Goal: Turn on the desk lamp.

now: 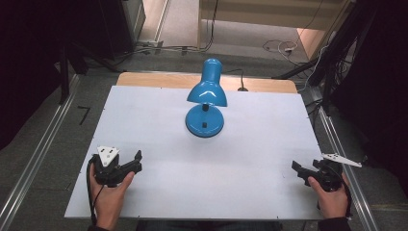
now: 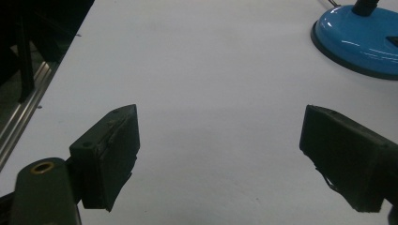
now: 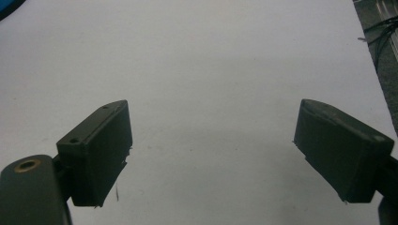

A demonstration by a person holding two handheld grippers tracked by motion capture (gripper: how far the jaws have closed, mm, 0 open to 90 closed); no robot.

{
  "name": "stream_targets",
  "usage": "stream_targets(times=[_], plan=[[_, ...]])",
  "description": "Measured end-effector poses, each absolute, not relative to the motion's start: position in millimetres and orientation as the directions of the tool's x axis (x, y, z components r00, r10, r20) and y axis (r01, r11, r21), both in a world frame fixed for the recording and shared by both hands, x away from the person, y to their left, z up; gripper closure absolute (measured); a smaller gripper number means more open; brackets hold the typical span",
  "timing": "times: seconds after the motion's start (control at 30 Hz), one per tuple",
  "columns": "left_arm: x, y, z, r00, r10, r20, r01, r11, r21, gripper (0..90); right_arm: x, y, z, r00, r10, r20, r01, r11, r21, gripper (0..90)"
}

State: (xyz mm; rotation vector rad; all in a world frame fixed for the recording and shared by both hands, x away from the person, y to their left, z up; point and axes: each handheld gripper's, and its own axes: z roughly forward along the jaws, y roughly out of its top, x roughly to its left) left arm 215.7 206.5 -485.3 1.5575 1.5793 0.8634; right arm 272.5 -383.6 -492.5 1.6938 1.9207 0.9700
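A blue desk lamp [image 1: 206,98] stands upright near the back middle of the white table [image 1: 159,192], its shade tipped toward the front over its round base [image 2: 359,37]. My left gripper [image 1: 135,161] rests low at the table's front left, held by a hand, jaws wide apart with bare table between them [image 2: 218,154]. At the front right edge, the other hand holds my right gripper [image 1: 297,171], also open and holding nothing [image 3: 211,150]. Both grippers are well short of the lamp.
The lamp's cord [image 1: 239,79] runs off the back edge of the table. Metal rails [image 1: 33,159] flank the table on both sides. Cables [image 1: 281,46] lie on the floor behind, and dark stands rise at the back right.
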Motion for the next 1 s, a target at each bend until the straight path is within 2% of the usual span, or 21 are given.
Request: stream_targets(times=[1.0], plan=[[222.7, 197.6, -486.2, 0.047, 0.994, -0.102, 0.515, 0.063, 0.855, 15.1, 273.2, -384.9, -492.3, -0.185, 0.971, 0.151, 0.692, 0.019, 0.722, 10.4]])
